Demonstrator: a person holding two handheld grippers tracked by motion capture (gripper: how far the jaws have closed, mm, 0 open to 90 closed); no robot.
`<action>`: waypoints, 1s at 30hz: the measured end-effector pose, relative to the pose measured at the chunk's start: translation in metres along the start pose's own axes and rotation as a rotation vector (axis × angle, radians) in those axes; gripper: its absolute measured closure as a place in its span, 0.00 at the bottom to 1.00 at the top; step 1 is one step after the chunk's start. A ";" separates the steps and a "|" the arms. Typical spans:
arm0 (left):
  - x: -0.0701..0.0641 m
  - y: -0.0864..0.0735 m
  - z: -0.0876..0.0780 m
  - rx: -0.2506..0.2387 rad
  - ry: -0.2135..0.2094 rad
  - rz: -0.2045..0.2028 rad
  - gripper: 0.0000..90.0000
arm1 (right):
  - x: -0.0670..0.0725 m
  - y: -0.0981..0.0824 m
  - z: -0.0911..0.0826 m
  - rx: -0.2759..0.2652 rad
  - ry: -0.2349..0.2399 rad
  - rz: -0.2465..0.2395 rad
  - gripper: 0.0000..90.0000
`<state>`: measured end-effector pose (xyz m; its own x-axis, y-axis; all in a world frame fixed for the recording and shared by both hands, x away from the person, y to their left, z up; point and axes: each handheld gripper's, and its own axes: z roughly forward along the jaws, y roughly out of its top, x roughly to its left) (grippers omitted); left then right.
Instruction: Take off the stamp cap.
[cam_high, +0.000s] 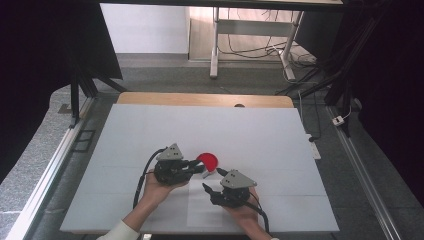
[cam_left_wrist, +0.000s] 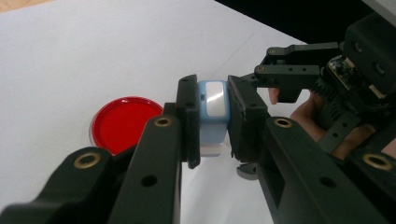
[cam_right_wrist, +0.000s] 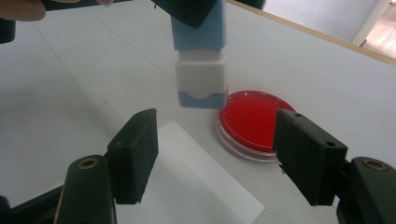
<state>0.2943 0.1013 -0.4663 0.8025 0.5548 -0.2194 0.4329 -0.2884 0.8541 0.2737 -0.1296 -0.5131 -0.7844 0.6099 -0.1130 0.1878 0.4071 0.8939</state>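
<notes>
1. Right, the left gripper (cam_left_wrist: 212, 121) is clamped on a light-blue stamp (cam_left_wrist: 212, 112), its flat black pads squeezing both sides of the boxy body. A glossy pale panel on the stamp's top catches the light.
2. Seen from the right gripper view, the stamp (cam_right_wrist: 201, 56) hangs upright above the table, and its white squared lower section with rounded corners ends in a blue base with a curved cut-out.
3. Meanwhile the right gripper (cam_right_wrist: 219, 158) is spread wide, nothing between its chunky matte black jaws, and it sits just short of the stamp.
4. A round red dish (cam_right_wrist: 254, 119) with a clear plastic rim lies flat just behind the stamp, smooth and shiny, apart from both grippers.
5. A white paper sheet (cam_right_wrist: 196, 177) lies flat under the right jaws, its crisp straight edges and one corner showing.
6. From the high view, the left gripper (cam_high: 197, 167) and right gripper (cam_high: 212, 187) work near the front edge of the white table cover (cam_high: 150, 130). Broad bare surface stretches behind and to both sides, and a wooden table edge (cam_high: 150, 98) shows at the far side.
</notes>
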 end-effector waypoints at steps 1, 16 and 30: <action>0.000 0.000 0.000 0.000 0.000 0.000 0.83 | 0.001 0.000 0.001 0.001 0.000 0.001 0.34; -0.002 -0.001 0.003 0.000 -0.005 0.000 0.83 | 0.006 0.005 0.012 0.012 -0.018 -0.014 0.40; -0.002 -0.001 0.003 0.001 -0.005 -0.002 0.83 | 0.008 0.006 0.020 0.046 -0.035 -0.050 0.52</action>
<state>0.2936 0.0981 -0.4683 0.8036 0.5517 -0.2235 0.4348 -0.2877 0.8533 0.2802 -0.1087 -0.5172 -0.7727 0.6108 -0.1729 0.1764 0.4682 0.8658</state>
